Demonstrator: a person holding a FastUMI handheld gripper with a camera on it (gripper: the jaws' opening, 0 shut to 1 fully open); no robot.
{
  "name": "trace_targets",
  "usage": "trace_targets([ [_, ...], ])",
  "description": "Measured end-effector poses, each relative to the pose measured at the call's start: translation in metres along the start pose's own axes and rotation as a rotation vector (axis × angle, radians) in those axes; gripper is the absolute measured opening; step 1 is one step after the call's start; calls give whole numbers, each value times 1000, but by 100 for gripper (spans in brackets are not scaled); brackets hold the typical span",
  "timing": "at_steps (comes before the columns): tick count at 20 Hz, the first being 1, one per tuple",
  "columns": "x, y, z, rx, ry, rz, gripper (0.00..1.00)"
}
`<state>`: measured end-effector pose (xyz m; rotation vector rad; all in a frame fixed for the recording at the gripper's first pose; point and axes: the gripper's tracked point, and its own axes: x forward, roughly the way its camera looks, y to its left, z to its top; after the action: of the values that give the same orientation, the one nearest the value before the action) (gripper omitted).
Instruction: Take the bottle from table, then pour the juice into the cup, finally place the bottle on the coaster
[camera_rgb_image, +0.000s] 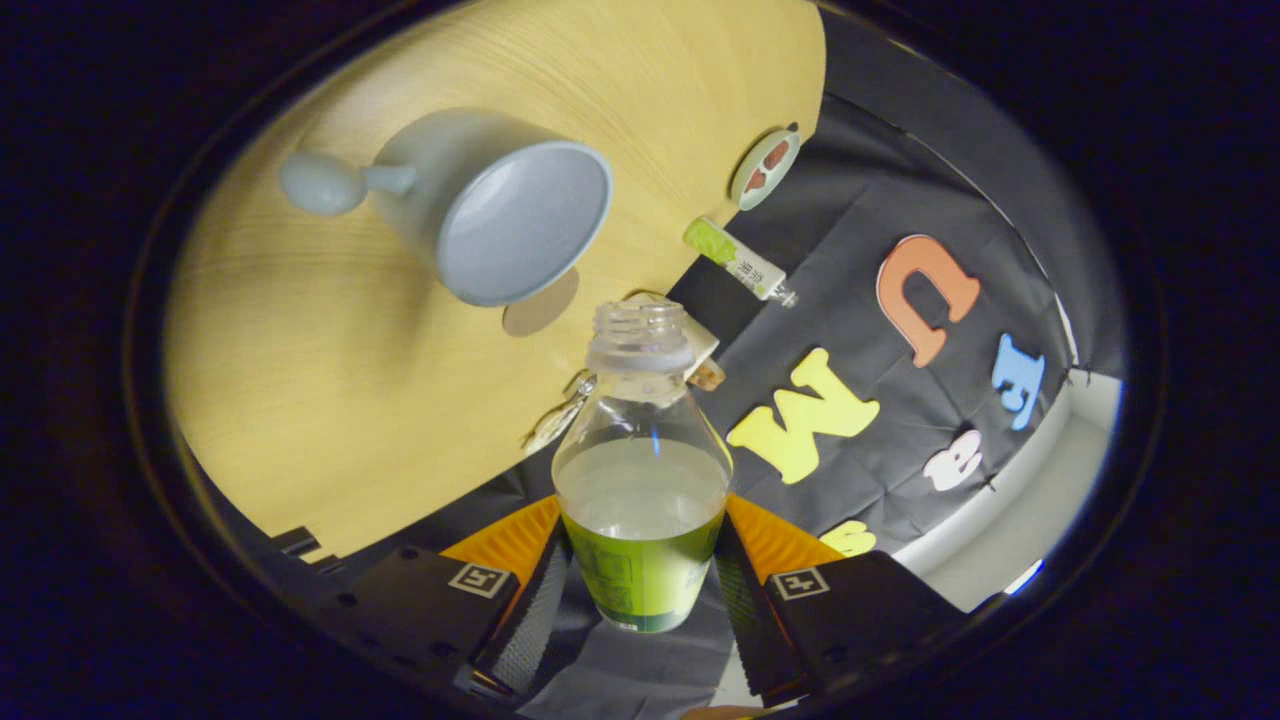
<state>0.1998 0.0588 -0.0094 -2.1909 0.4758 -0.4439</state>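
Pale wooden table (330, 400) with a curved edge, seen tilted, black booth cloth hanging past it. Held in the tool (640, 575): a clear plastic juice bottle (642, 480), cap off, green label low on its body, both ribbed fingers (535, 610) pressing its sides just above the base, jaws open only as wide as the bottle. Gripped low, probably to leave the neck free for pouring and keep the weight steady. Pale juice filling roughly the lower half, its surface lying level across the body, so not yet tipped far enough to run. Beyond the bottle's open mouth and off to one side: a grey-blue cup (495, 215) with a knobbed handle, its opening turned toward the bottle, empty as far as can be seen. Looks like the approach to the pour, bottle mouth short of the cup's rim. Just past the cup's lower rim, a small round brown disc (545, 305) flat on the table, likely the coaster. Farther off near the table edge, a small green-and-white tube (738, 260) and a round patterned object (765, 168), apart from the work.
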Motion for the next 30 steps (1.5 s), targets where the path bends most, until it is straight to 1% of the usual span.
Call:
trace_targets([
  [2,3,6,0,70,-8,30,80],
  [3,5,13,0,112,-17,59,80],
  [4,5,19,2,162,-30,88,80],
  [6,4,24,5,274,-59,116,80],
  [11,-3,33,21,618,-183,207,81],
  [16,-9,31,33,985,-268,298,81],
  [20,-16,25,33,1213,-325,310,81],
  [24,-10,30,39,1428,-343,379,81],
  [26,-3,20,38,1560,-366,403,80],
  [28,9,19,34,1697,-364,456,80],
  [30,23,19,43,1829,-373,552,80],
])
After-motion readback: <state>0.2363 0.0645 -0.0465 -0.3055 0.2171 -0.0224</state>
